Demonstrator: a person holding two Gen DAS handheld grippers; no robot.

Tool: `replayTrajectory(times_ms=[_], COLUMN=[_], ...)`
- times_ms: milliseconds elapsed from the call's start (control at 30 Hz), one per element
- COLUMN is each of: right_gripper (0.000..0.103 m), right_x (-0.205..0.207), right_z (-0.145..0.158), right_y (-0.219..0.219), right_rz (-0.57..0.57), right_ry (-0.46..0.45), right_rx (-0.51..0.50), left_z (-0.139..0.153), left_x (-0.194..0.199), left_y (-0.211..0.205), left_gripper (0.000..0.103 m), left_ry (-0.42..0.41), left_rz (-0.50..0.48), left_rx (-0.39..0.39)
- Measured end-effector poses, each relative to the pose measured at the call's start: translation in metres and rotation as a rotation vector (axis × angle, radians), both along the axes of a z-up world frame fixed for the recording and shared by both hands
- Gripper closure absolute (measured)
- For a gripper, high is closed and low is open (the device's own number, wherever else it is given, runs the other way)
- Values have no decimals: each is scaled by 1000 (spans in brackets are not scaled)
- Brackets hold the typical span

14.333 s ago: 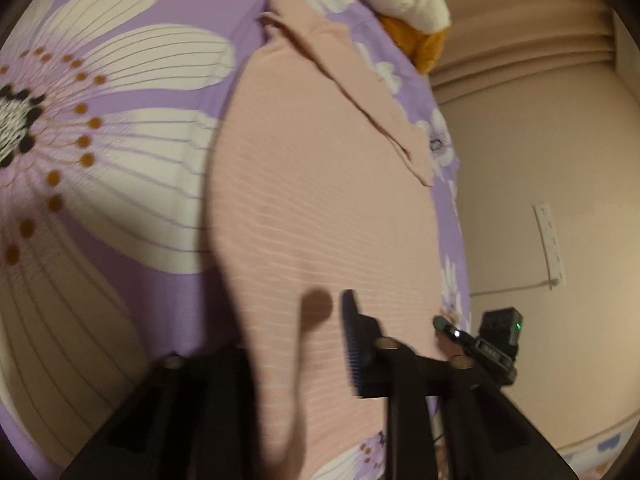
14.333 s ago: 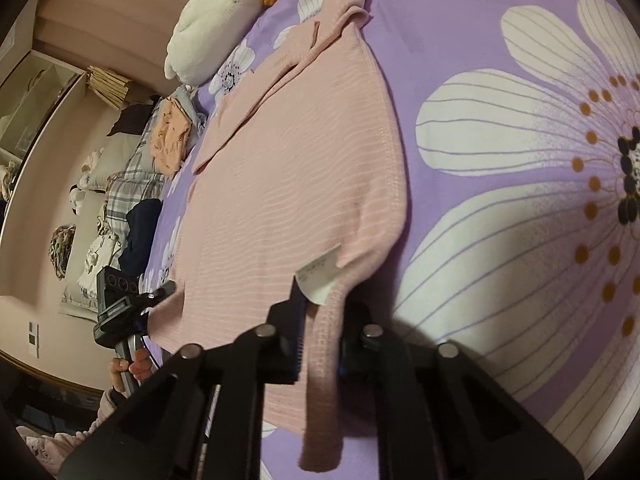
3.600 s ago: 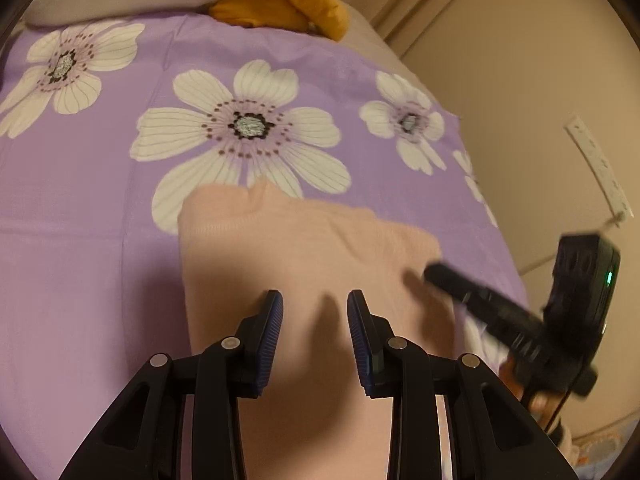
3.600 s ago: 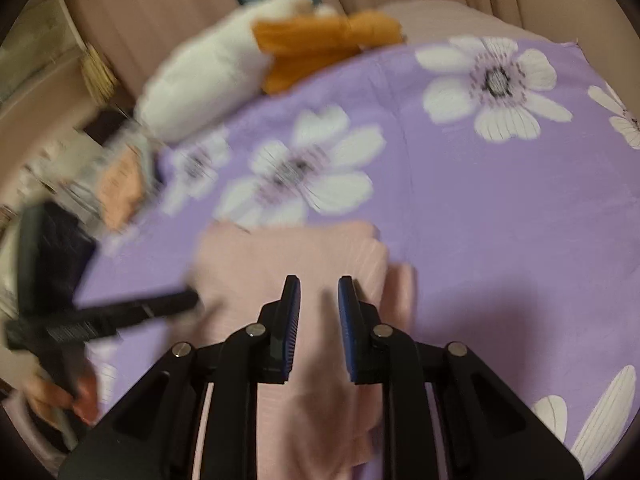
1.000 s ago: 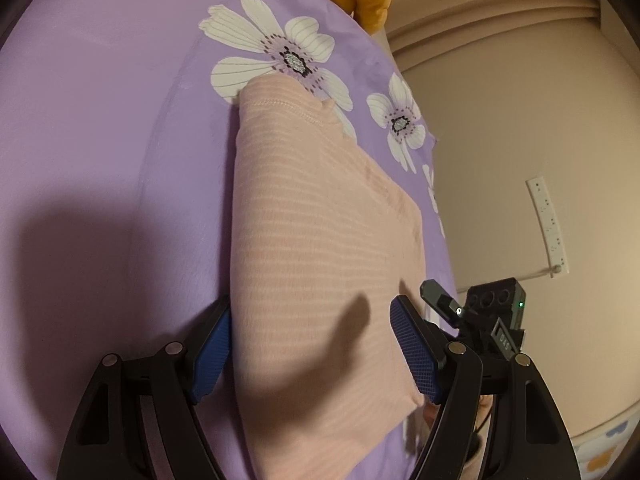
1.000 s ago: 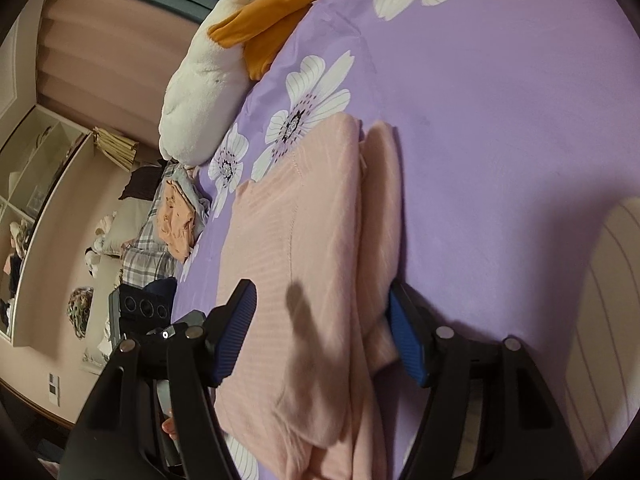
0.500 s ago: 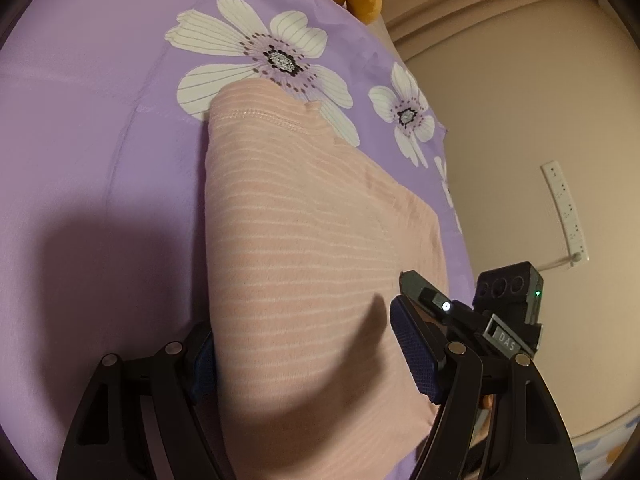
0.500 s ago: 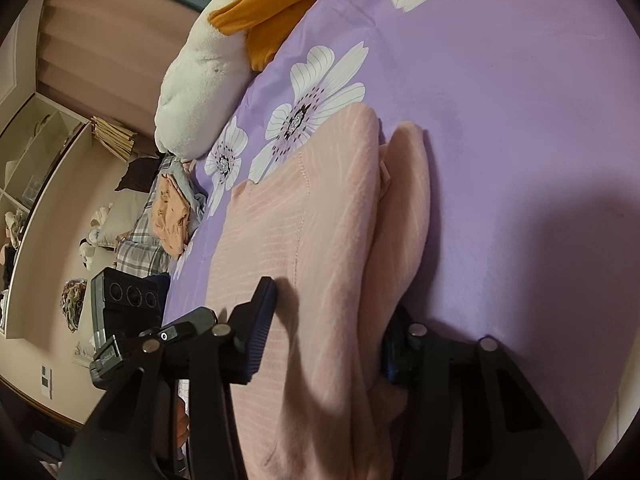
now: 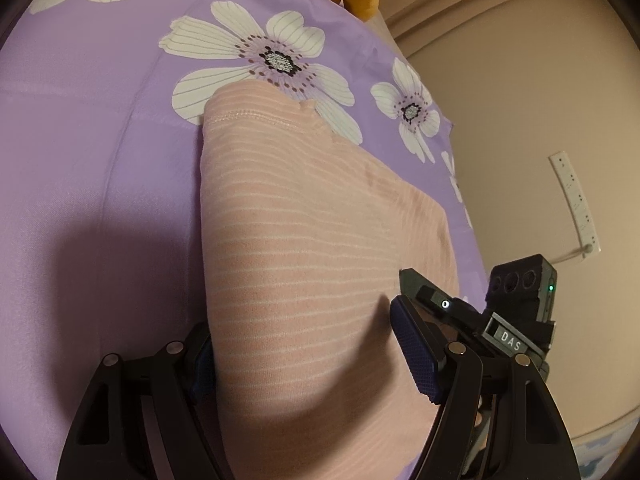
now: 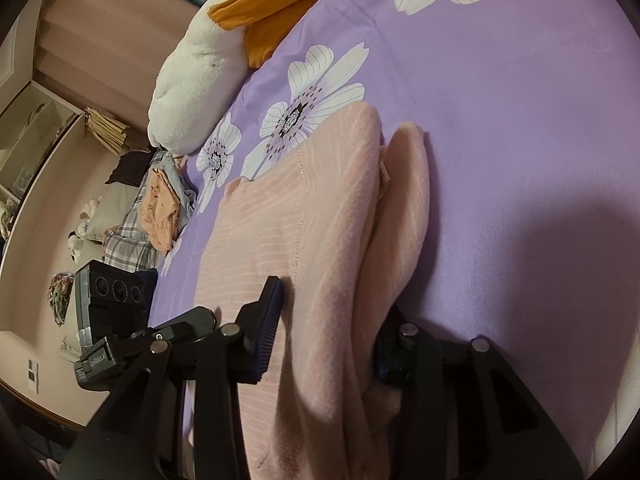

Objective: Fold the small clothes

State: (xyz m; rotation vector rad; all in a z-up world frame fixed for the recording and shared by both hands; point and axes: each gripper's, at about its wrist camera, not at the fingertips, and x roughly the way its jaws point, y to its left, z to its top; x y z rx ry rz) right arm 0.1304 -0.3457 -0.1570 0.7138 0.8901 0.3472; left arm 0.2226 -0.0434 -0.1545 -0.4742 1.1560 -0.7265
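Observation:
A pink striped garment lies folded on the purple flowered bedspread. My left gripper is open, its two fingers straddling the near left edge of the fold, one finger partly under the cloth. In the right wrist view the same garment shows several stacked layers. My right gripper is open around the near right edge of the fold, the right finger tucked beneath it. Each gripper shows in the other's view: the right one, the left one.
A white and orange plush pillow lies at the head of the bed. A pile of plaid and orange clothes sits past the bed's left edge. A wall with a power strip is to the right.
Both grippers have slid further forward along the fold's near edges, so the garment fills more of the space between each pair of fingers. The right gripper's fingers have closed in somewhat.

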Motion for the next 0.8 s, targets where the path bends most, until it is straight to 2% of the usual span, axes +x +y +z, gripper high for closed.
replayTrajectory(times_ms=[100,433,600,800], right_gripper=[67,73,77,79], right_x=[0,1,-1,-1], right_z=[1,9,18,27], right_y=[1,14,27,39], right_rz=[-3,-17,-13,-4], right_ry=[0,-15,-51,-79], right_rx=[-16,-125,-241,-349], left_z=[0,4,5,4], left_x=[1,8,6,7], left_y=[-1,4,5,9], left_gripper=[28,41,49,52], left_ry=[2,5,-6,0], left_rz=[2,33,37,45], left_rx=[3,33,35,20])
